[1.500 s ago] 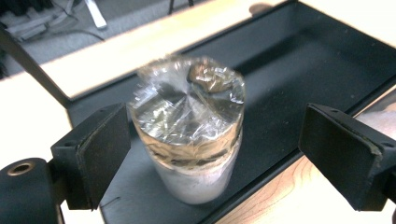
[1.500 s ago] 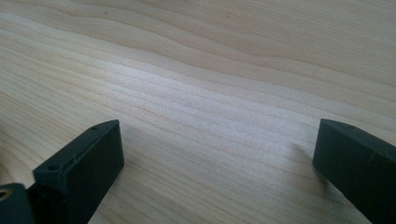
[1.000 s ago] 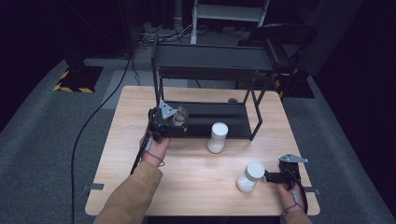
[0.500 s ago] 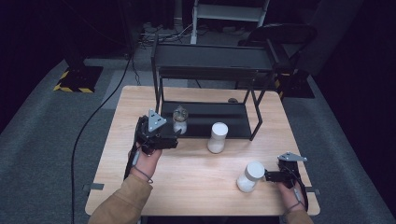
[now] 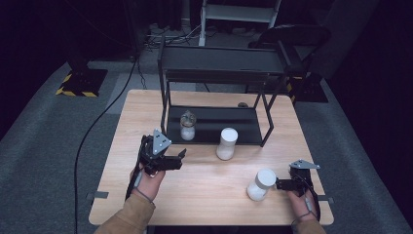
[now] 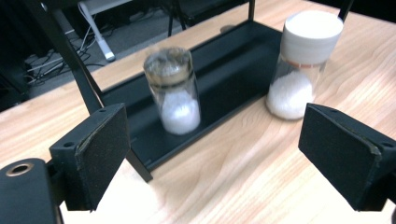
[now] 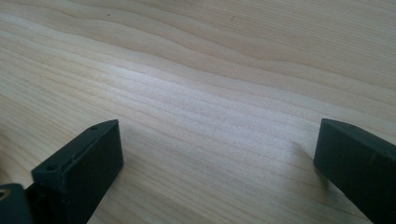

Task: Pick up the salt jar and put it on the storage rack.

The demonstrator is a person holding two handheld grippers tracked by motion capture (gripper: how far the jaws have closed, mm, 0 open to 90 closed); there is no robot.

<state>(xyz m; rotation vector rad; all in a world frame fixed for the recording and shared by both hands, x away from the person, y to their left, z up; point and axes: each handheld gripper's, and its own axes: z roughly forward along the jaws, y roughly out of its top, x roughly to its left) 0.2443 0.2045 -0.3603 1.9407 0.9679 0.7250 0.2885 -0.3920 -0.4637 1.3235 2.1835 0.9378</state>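
The left gripper (image 5: 181, 157), jaws wide and empty, hangs near the table's (image 5: 209, 195) left edge, facing the clear-lidded jar (image 5: 187, 126) standing on the black rack's (image 5: 214, 124) lower shelf. That placement looks done; next likely comes the white-lidded jar (image 5: 227, 143) at the shelf's front edge. By the front right corner, the right gripper (image 5: 278, 184), open and empty, points at a third jar (image 5: 260, 185). Pale wood, dark room.

Bright overhead light on the table (image 5: 209, 190), dark surroundings, perhaps slight blur on the jar (image 6: 173, 88).
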